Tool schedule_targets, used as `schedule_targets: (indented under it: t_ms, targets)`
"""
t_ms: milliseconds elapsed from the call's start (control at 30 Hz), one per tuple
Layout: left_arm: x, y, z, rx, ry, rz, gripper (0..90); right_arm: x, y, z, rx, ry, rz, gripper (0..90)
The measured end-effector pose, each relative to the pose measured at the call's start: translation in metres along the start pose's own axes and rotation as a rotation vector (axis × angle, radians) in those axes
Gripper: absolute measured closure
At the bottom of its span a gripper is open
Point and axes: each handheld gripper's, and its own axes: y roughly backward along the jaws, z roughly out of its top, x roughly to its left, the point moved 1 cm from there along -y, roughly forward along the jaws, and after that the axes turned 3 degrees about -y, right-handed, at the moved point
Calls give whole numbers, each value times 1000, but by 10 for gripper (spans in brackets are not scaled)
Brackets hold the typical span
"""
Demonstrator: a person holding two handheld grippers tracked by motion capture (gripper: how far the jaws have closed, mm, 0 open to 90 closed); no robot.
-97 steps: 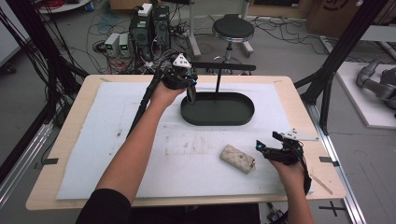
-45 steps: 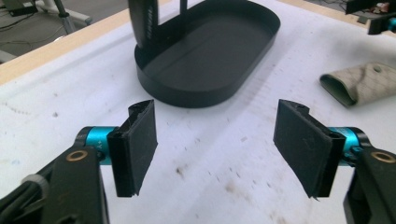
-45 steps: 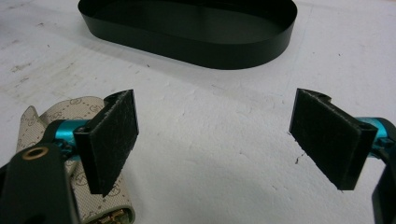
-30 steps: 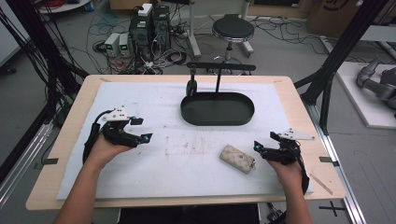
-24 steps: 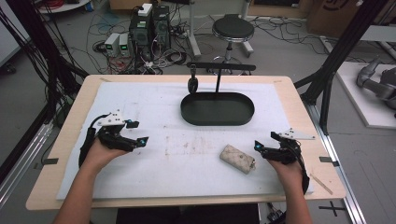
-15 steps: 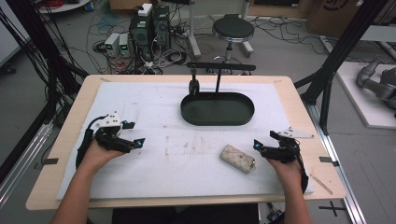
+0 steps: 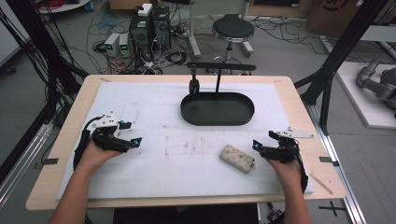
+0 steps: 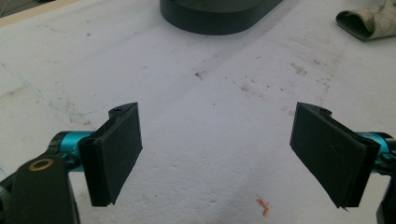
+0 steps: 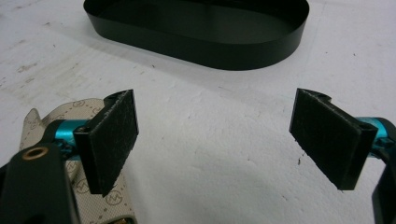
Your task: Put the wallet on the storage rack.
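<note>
The left gripper [image 7: 133, 141] is seen low over the stained white foam mat [image 7: 154, 107] at the table's left, its jaws spread wide with bare mat between them; they have just been opening. In the left gripper view its two black pads [image 8: 114, 151] are cut off at the bottom edge. The right gripper [image 7: 256, 145] is held at the right side, jaws likewise wide and holding nothing. The beige patterned fabric pouch [image 7: 238, 158] lies flat on the mat just beside the right gripper's tips; in the right gripper view it is partly hidden behind one jaw (whether it is touched cannot be told). The black oval metal tray [image 7: 217, 108] sits farther back, its far rim cropped in the left gripper view. A black stand [image 7: 219, 70] rises behind it, its base concealed by the tray
</note>
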Motion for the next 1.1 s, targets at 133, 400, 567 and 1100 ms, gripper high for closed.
schedule_targets:
  t_ms: [133, 400, 567, 1100]
  targets:
    - [1, 1, -1, 4, 9, 4, 166, 2, 0, -1, 3, 10, 15, 159]
    - [1, 5, 1, -19, 14, 14, 166, 9, 3, -2, 7, 46, 75, 159]
    - [2, 5, 2, -23, 19, 15, 166, 14, 3, -3, 15, 61, 127, 159]
    - [1, 4, 2, -23, 16, 14, 167, 41, 1, -10, 80, 160, 256, 159]
